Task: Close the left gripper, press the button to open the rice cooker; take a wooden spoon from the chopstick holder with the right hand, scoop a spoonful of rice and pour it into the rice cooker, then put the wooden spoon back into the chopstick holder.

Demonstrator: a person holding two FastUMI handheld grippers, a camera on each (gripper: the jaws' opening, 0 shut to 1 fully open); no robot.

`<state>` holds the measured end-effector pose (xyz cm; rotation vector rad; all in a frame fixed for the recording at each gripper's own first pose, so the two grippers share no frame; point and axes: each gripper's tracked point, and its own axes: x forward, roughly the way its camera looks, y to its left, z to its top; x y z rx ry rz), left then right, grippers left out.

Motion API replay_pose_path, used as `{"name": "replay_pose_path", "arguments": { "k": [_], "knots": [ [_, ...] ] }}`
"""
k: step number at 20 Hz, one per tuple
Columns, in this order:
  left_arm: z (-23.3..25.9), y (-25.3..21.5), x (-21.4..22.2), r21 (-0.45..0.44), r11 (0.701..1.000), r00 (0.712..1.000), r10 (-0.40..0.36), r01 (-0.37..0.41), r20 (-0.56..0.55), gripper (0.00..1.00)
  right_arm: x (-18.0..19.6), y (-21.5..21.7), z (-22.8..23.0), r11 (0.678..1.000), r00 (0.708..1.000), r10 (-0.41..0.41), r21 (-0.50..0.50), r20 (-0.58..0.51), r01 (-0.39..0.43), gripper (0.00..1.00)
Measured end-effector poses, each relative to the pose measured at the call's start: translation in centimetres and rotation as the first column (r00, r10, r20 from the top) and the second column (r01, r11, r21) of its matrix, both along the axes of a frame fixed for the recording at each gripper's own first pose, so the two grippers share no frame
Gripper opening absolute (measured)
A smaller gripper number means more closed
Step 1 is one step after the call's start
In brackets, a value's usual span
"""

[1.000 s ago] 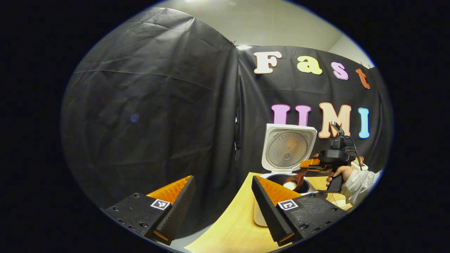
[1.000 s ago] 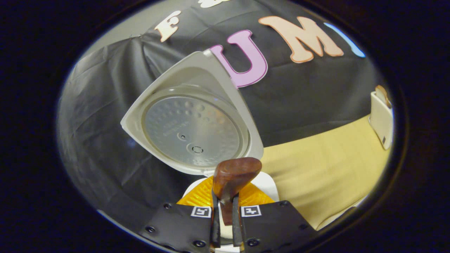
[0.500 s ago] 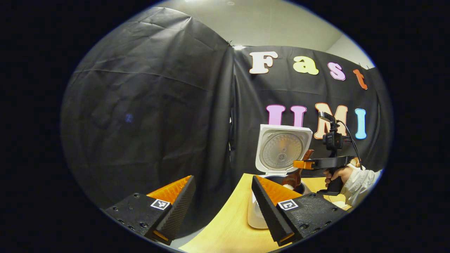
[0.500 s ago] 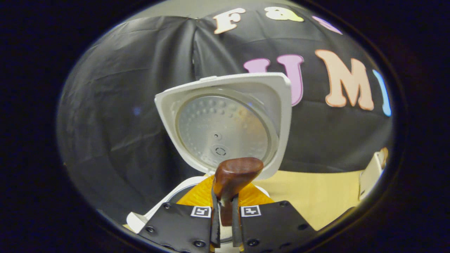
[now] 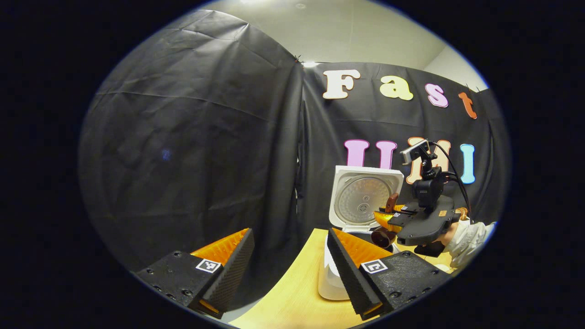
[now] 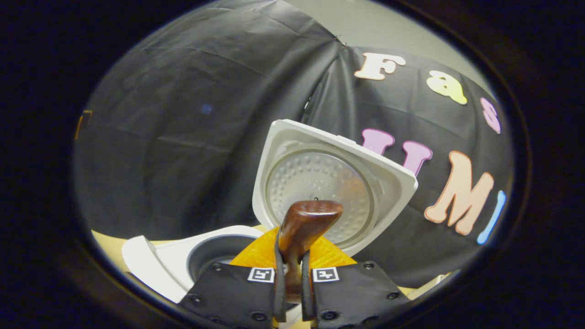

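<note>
The rice cooker [image 5: 340, 269] stands on the wooden surface [image 5: 292, 297] with its lid [image 6: 329, 183] raised upright. In the right gripper view the lid now leans right, where a second ago it leaned left, and the pot's opening [image 6: 215, 251] has come into sight. The right gripper [image 6: 290, 292] has rolled over above the pot, clamped on the wooden spoon [image 6: 304, 228]. Its handle runs along the fingers, the bowl end [image 5: 379, 236] down over the pot. The left gripper [image 5: 290, 265] hangs spread wide, holding nothing.
</note>
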<state>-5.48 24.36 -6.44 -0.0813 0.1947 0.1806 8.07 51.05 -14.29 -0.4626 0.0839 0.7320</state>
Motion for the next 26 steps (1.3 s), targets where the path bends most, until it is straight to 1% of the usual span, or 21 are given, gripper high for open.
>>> {"name": "replay_pose_path", "arguments": {
  "k": [1, 2, 3, 5, 6, 8, 13, 14, 19, 20, 25, 26],
  "knots": [
    [0.0, 0.0, -0.3, -0.001, 1.0, 1.0, -0.001, 0.001, 0.004, 0.93, -0.2, -0.1, 0.2, 1.0, 1.0, 0.017, 0.004, 0.003, -0.017, 0.15],
    [0.2, 0.1, -0.3, -0.002, 1.0, 1.0, 0.001, -0.001, 0.008, 0.93, -0.2, -0.1, 0.1, 1.0, 1.0, 0.025, 0.019, -0.013, -0.025, 0.17],
    [0.2, 0.1, -0.2, -0.002, 1.0, 1.0, 0.001, -0.001, 0.014, 0.93, 0.0, -0.3, 0.4, 0.999, 0.999, 0.026, 0.048, -0.041, -0.024, 0.17],
    [0.6, -0.5, 0.4, -0.007, 1.0, 1.0, -0.007, 0.007, 0.026, 0.93, 0.2, -1.2, 1.4, 0.993, 0.995, 0.01, 0.12, -0.1, 0.002, 0.15],
    [0.7, -0.8, 0.6, -0.006, 1.0, 0.999, -0.014, 0.015, 0.029, 0.93, 0.2, -2.1, 2.2, 0.989, 0.993, 0.001, 0.148, -0.122, 0.017, 0.16],
    [1.0, -1.7, 0.8, -0.004, 1.0, 0.999, -0.03, 0.031, 0.04, 0.93, 0.6, -4.2, 3.8, 0.982, 0.991, -0.026, 0.181, -0.134, 0.05, 0.15],
    [2.2, -4.6, 2.3, -0.001, 0.997, 0.994, -0.081, 0.082, 0.068, 0.93, 1.0, -10.5, 6.9, 0.96, 0.982, -0.106, 0.241, -0.155, 0.142, 0.17],
    [2.5, -5.2, 2.7, 0.002, 0.996, 0.993, -0.094, 0.094, 0.075, 0.92, 1.1, -11.9, 7.2, 0.955, 0.979, -0.125, 0.248, -0.161, 0.162, 0.15],
    [3.4, -9.4, 4.5, -0.001, 0.986, 0.981, -0.168, 0.169, 0.1, 0.92, 1.9, -19.5, 8.5, 0.934, 0.964, -0.22, 0.255, -0.149, 0.252, 0.14],
    [3.6, -10.3, 4.9, -0.003, 0.983, 0.978, -0.183, 0.184, 0.105, 0.96, 2.1, -21.2, 8.4, 0.928, 0.958, -0.244, 0.25, -0.152, 0.276, 0.15],
    [4.1, -14.8, 6.2, -0.012, 0.965, 0.959, -0.259, 0.262, 0.119, 0.96, 2.6, -29.0, 7.8, 0.889, 0.917, -0.356, 0.238, -0.18, 0.391, 0.14],
    [4.3, -15.7, 6.4, -0.012, 0.961, 0.954, -0.274, 0.277, 0.121, 0.95, 2.6, -30.5, 7.7, 0.881, 0.909, -0.375, 0.233, -0.183, 0.411, 0.15]
  ]
}}
